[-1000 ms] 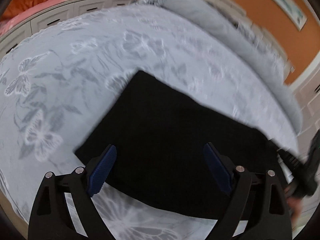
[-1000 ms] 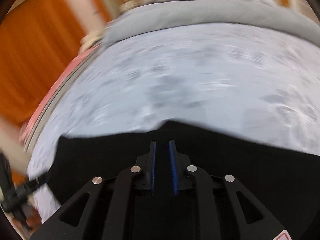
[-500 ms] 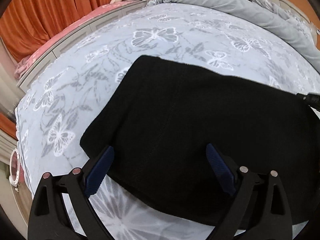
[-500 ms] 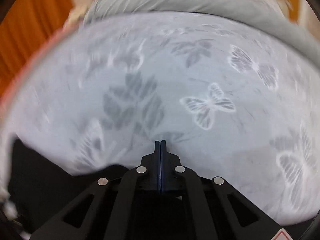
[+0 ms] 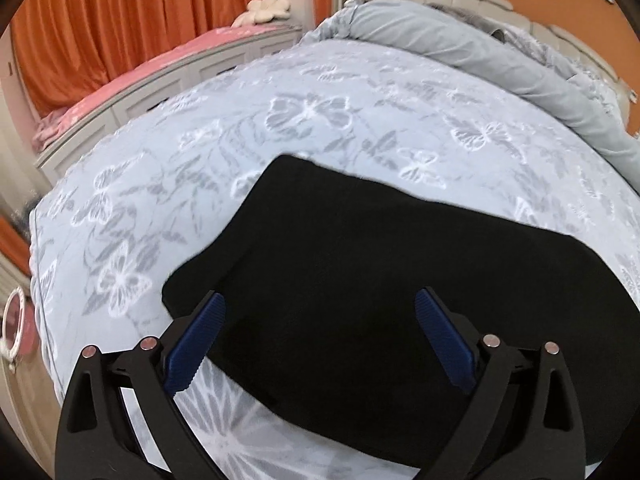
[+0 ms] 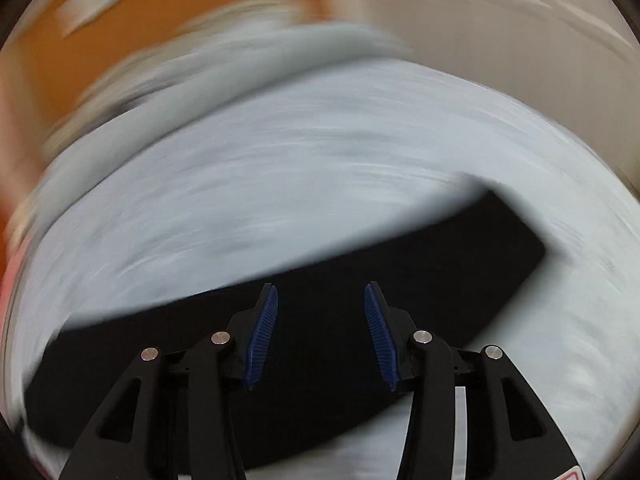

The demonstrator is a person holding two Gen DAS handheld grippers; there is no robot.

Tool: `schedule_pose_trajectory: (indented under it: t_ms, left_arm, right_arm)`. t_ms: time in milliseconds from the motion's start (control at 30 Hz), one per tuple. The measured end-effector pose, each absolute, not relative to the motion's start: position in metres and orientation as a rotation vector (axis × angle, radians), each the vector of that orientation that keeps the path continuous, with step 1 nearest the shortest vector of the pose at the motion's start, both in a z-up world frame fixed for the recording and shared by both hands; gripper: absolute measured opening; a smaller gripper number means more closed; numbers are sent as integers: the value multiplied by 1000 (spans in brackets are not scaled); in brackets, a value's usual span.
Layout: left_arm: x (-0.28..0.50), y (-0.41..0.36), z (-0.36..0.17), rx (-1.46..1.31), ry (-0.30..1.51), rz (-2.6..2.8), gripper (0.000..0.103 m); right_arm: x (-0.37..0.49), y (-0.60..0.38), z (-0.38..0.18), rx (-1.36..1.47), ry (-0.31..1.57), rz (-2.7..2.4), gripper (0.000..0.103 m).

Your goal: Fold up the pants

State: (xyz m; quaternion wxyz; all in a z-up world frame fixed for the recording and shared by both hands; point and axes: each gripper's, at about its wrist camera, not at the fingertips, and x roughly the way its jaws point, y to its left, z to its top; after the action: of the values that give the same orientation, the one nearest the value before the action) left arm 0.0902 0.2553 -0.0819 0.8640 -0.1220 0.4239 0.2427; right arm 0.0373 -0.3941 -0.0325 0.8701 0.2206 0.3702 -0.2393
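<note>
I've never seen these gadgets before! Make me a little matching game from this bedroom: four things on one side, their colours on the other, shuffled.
Things:
1. pants
2. curtain
3. bedspread
4. finger pads

Colours:
A. dark blue
B. orange
C. black
D. pale blue with white butterflies

Pairs: 1-C, 2-B, 3-D, 4-A
</note>
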Motion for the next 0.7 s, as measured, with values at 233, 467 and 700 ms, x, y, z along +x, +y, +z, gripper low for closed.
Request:
schedule_pose_trajectory:
  t_ms: [233, 467, 700]
  left_arm:
    - [87, 224, -72, -223, 811, 537, 94]
    - [93, 177, -78, -181, 747, 462, 96]
    - [110, 151, -96, -82, 765, 411, 97]
  right_arm:
    - [-31, -528, -62, 682, 699, -636, 50]
    - [-9, -520, -79, 523, 750, -517, 23]
    - [-10, -513, -56, 382, 668, -574, 7]
